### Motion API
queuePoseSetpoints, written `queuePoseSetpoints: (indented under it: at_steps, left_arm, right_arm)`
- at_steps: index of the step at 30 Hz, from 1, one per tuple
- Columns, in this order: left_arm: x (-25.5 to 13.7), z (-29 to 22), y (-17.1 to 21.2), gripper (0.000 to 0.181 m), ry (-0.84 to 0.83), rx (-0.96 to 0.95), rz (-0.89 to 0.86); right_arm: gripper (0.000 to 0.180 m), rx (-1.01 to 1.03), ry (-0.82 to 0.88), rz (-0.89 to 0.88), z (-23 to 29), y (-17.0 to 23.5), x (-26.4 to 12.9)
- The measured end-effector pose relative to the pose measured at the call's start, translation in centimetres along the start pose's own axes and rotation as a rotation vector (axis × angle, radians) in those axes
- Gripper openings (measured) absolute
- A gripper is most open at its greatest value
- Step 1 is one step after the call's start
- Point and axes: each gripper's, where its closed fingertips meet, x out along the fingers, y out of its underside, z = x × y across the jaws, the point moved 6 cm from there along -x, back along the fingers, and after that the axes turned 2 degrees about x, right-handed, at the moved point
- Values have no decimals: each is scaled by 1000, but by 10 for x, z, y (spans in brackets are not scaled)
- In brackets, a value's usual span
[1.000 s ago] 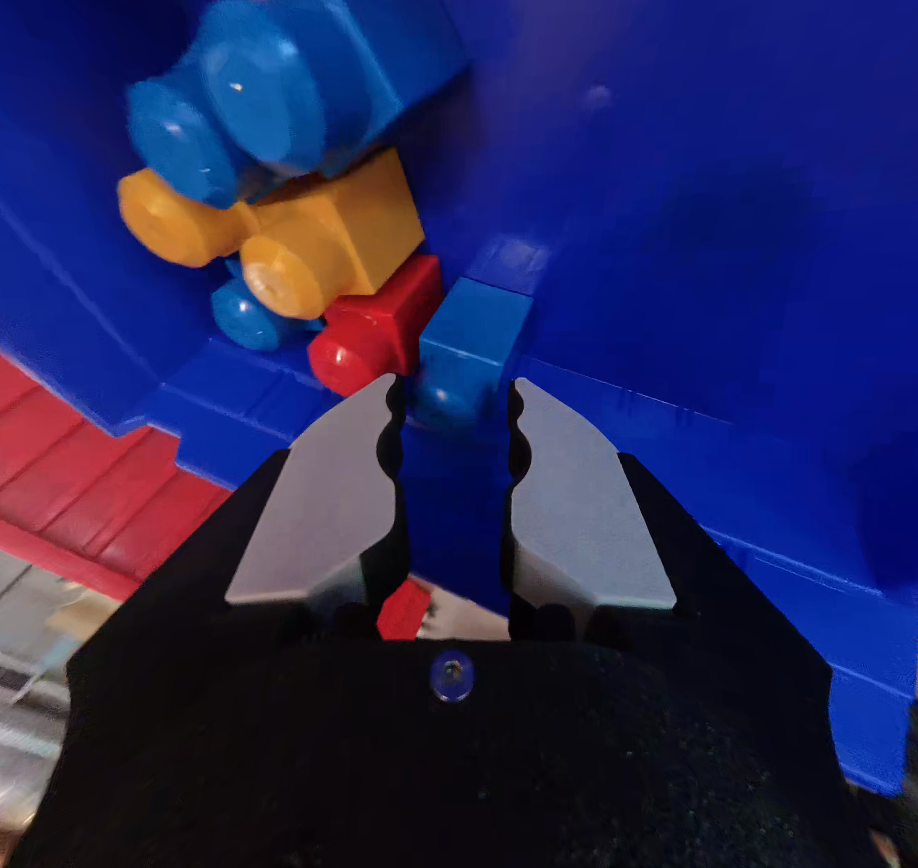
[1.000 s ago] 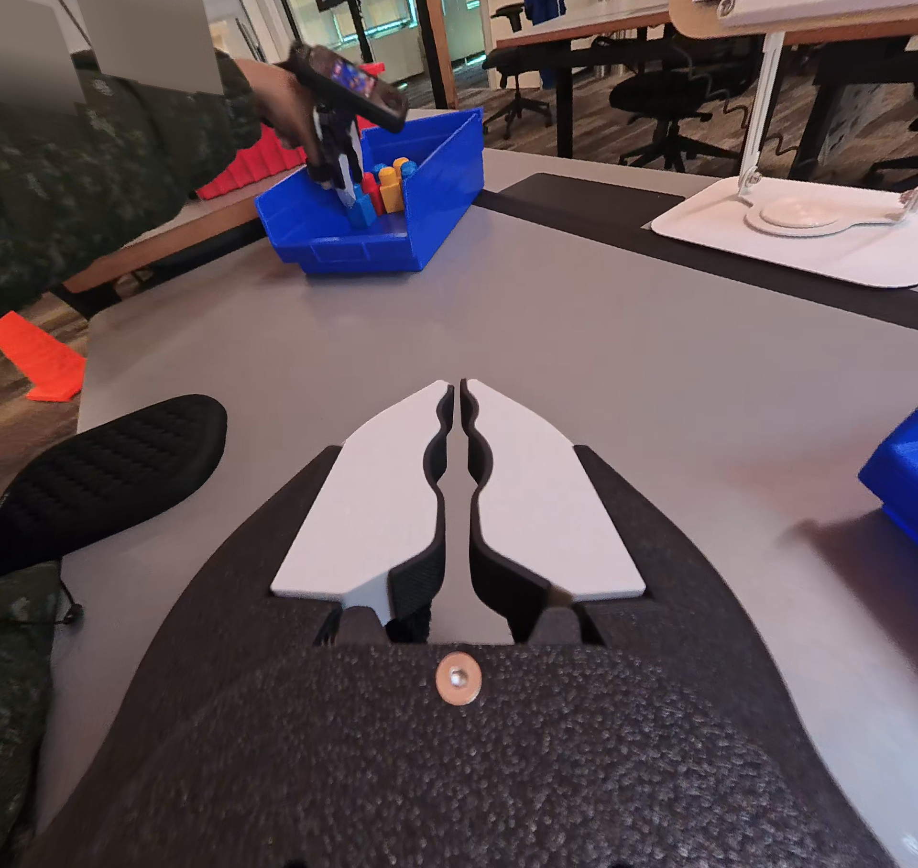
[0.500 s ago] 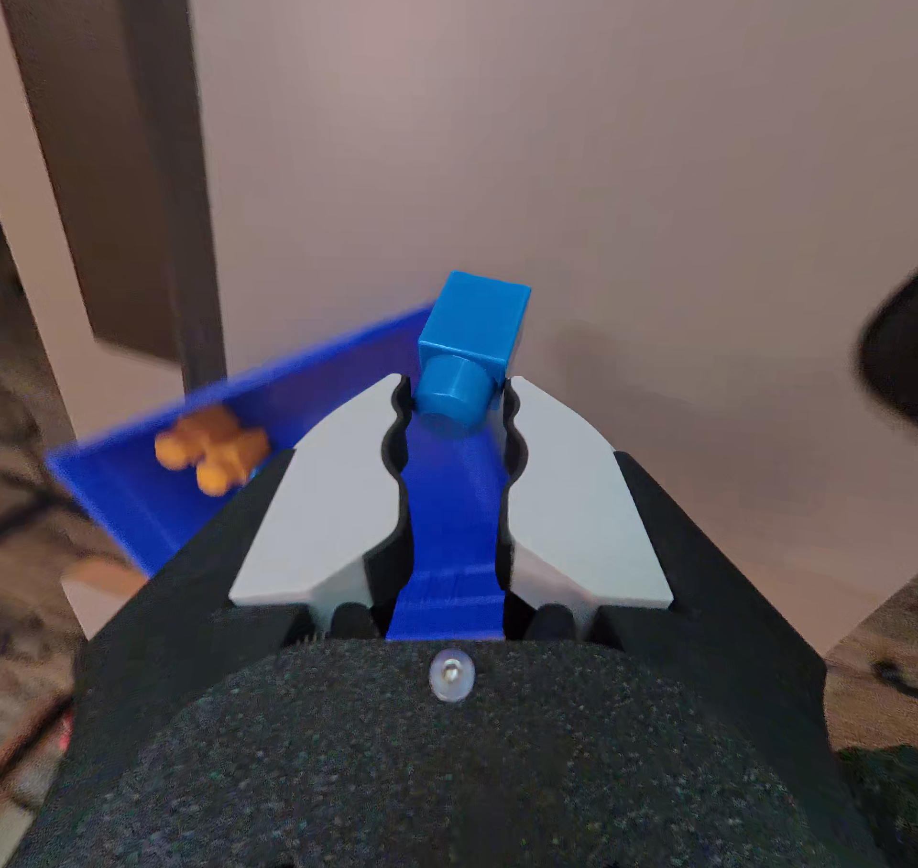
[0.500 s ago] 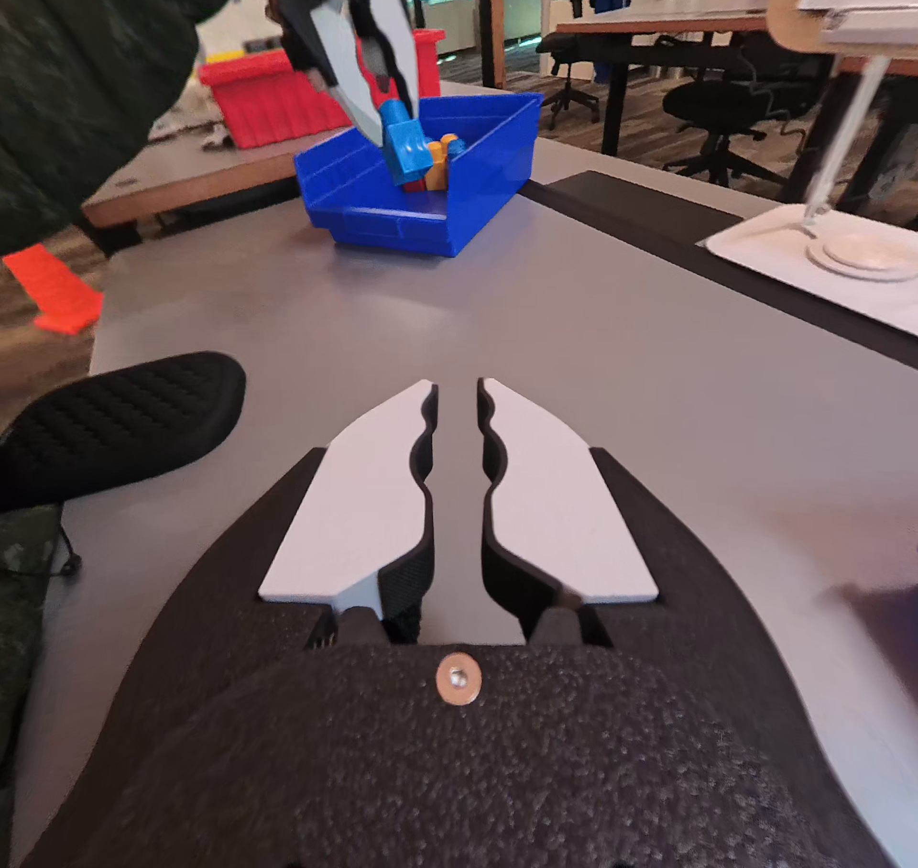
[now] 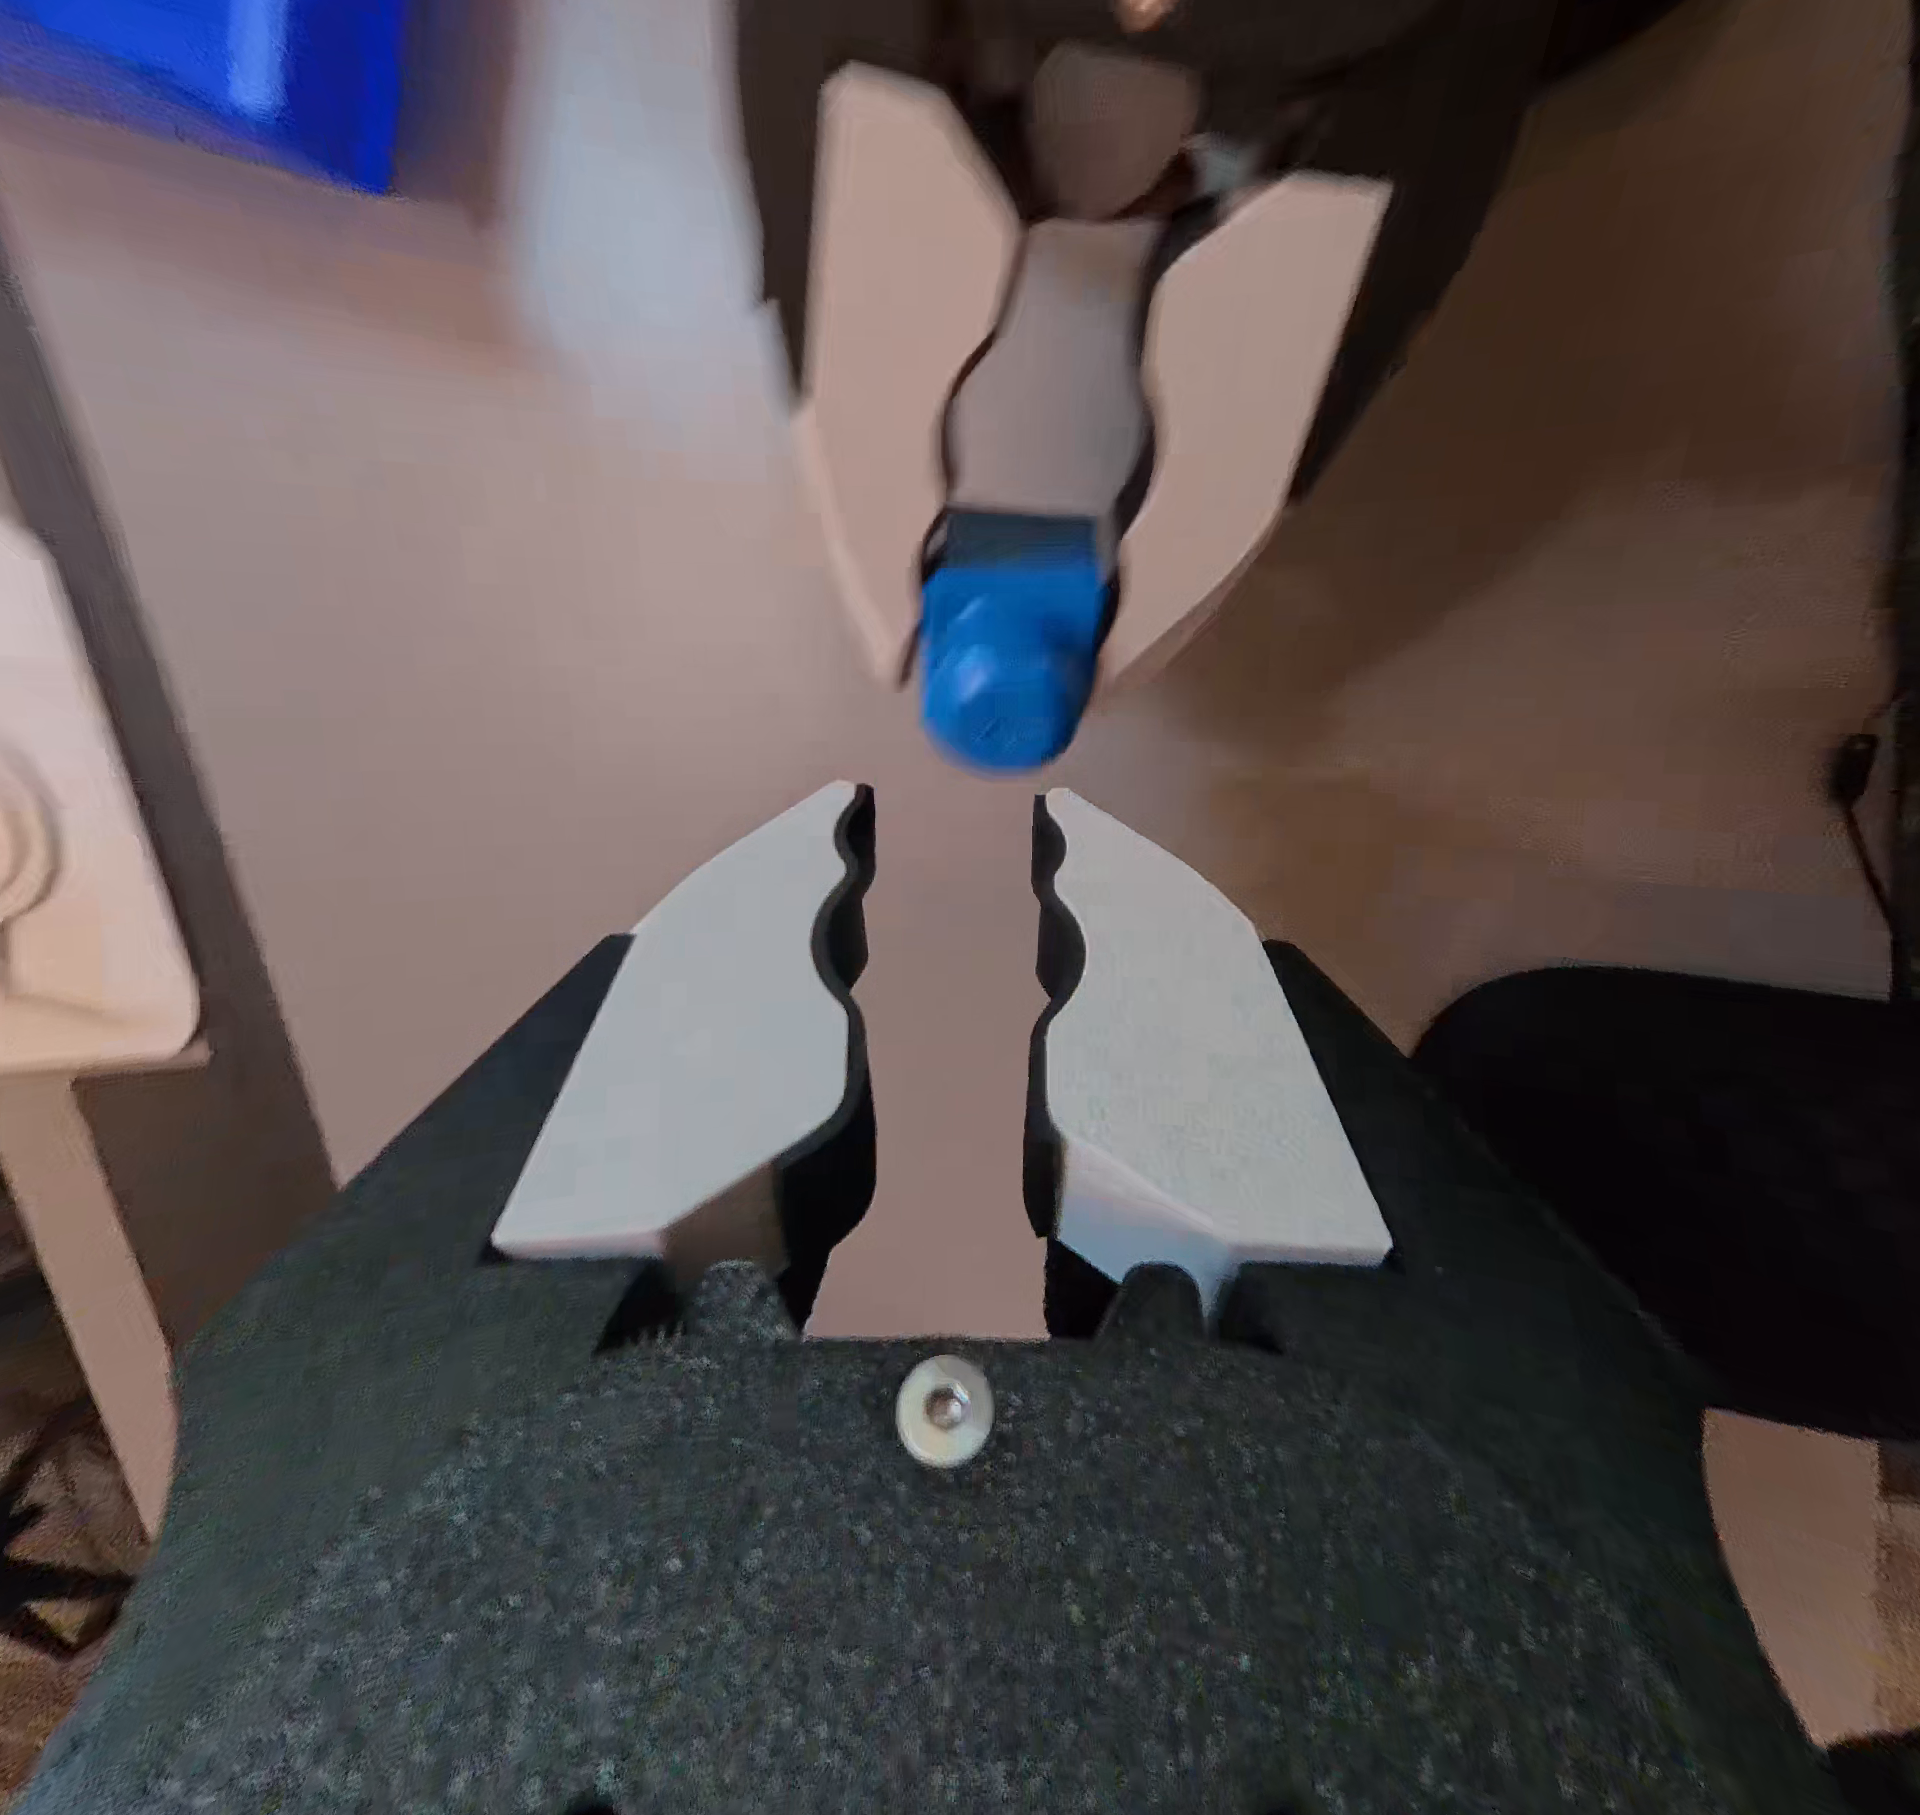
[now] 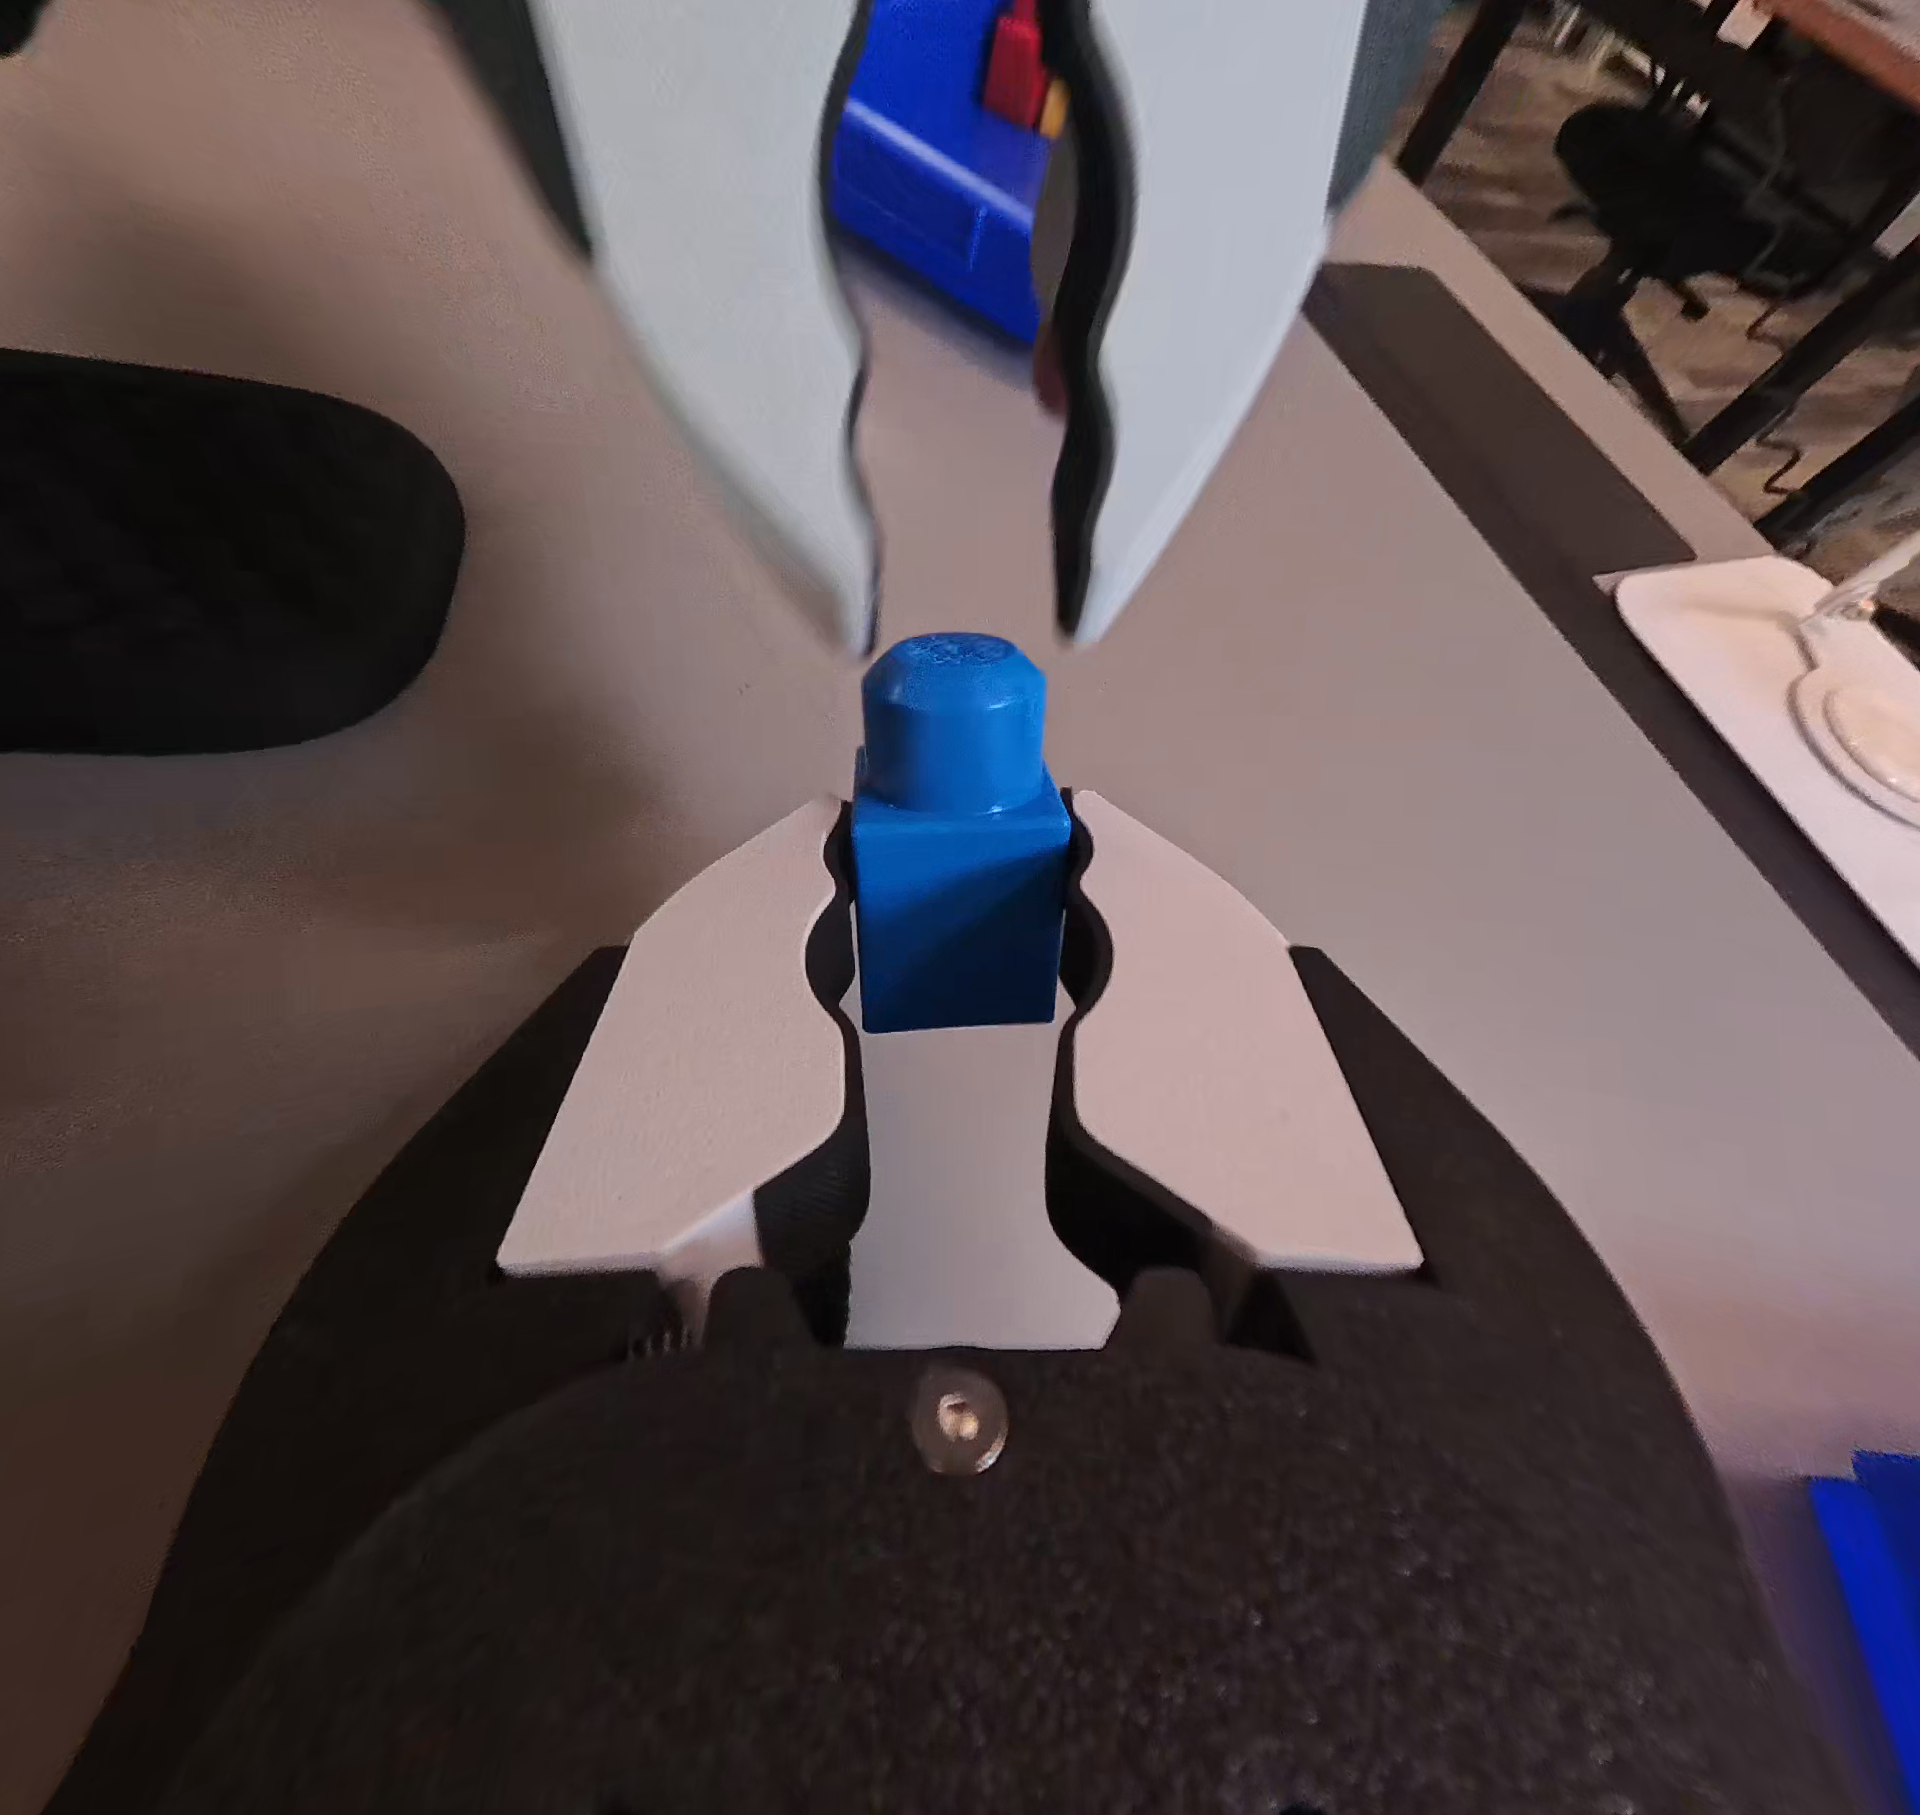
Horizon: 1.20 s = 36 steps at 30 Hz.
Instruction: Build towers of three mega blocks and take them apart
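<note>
Blue block (image 6: 958,918) is your reference. Your right gripper (image 6: 958,820) points level along the grey table (image 6: 1299,778); your left gripper (image 5: 951,799) faces it tip to tip, just beyond the block's stud. Behind the block on the table stands a blue bin (image 6: 935,176), with a black pad (image 6: 208,560) to its left. Your right gripper's fingers clamp the block's sides. Your left gripper's fingers stand narrowly apart, holding nothing.

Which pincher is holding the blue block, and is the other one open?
The right gripper is shut on the blue block, its sides pinched. The left gripper is open, with nothing between its fingers.
</note>
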Motion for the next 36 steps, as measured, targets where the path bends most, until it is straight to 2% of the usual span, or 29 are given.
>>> queuePoseSetpoints:
  at_steps: [4,8,11,13,16,18,22,26,33,36]
  left_arm:
    - [-40,51,55,30,-203,-223,-80]
    - [-85,109,149,28,-473,-533,-121]
    - [-106,131,231,29,-592,-749,-48]
    - [-111,133,276,29,-602,-870,4]
    - [-110,128,332,33,-604,-960,187]
    - [-105,124,361,34,-586,-996,305]
    - [-96,118,404,38,-556,-1005,513]
    - [-92,119,432,41,-501,-996,675]
    - [-72,114,460,50,-341,-925,847]
    - [-61,113,465,43,-330,-850,942]
  right_arm:
    - [37,91,-11,-32,-17,16,-10]
    - [37,212,-89,50,-24,44,0]
    - [37,223,-140,125,-21,57,5]
    - [37,177,-153,185,-19,64,3]
    - [38,102,-185,315,-14,79,-3]
    - [40,104,-210,330,-13,83,-7]
    - [46,101,-222,349,-14,86,-13]
    - [48,124,-233,283,-15,79,-16]
    - [49,118,-245,219,-14,71,-18]
    - [50,109,-242,223,-13,71,-18]
